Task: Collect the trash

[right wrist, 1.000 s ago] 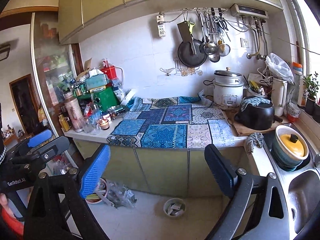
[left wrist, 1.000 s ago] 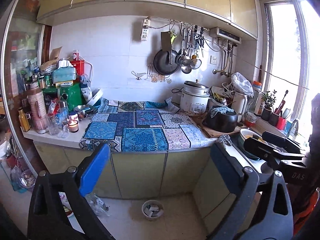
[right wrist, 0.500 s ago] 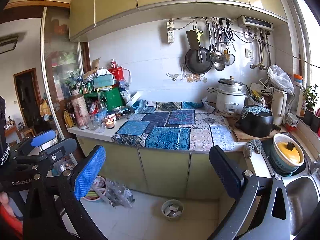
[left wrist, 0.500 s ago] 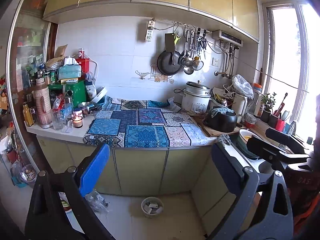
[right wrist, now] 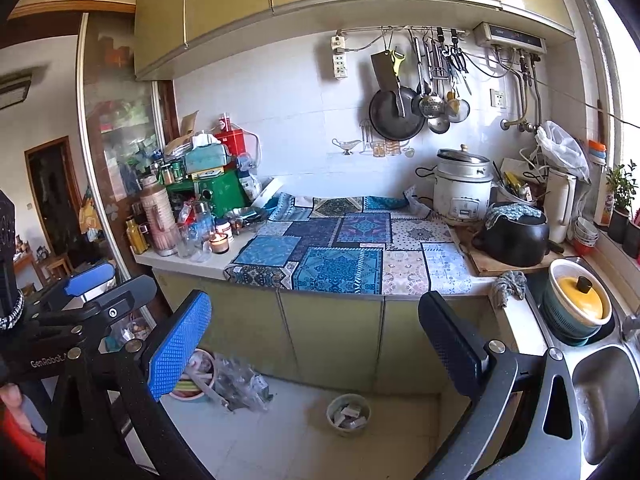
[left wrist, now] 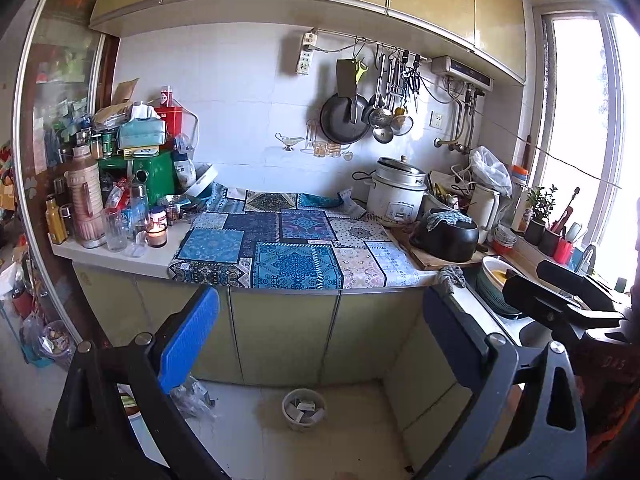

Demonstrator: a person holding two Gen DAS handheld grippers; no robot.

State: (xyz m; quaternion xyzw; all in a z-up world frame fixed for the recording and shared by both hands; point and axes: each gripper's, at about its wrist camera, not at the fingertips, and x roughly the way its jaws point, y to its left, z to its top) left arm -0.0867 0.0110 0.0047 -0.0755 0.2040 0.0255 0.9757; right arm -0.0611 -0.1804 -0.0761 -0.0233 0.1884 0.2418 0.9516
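Grey trash bin (left wrist: 303, 409) on floor, well below both wide-open, empty grippers (left (left wrist: 320, 344), right (right wrist: 316, 344)).

Left wrist view: faces the patchwork counter cloth (left wrist: 288, 248) straight on, from well back, slightly above counter height.
Right wrist view: same cloth (right wrist: 344, 252), from further right, beside the sink (right wrist: 600, 392).
Shared: cloth, cabinets, floor bin (left wrist: 304, 408).

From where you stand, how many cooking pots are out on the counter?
2: a white rice cooker by the back wall, and a black pot on a wooden board nearer the sink. Clutter may hide more.
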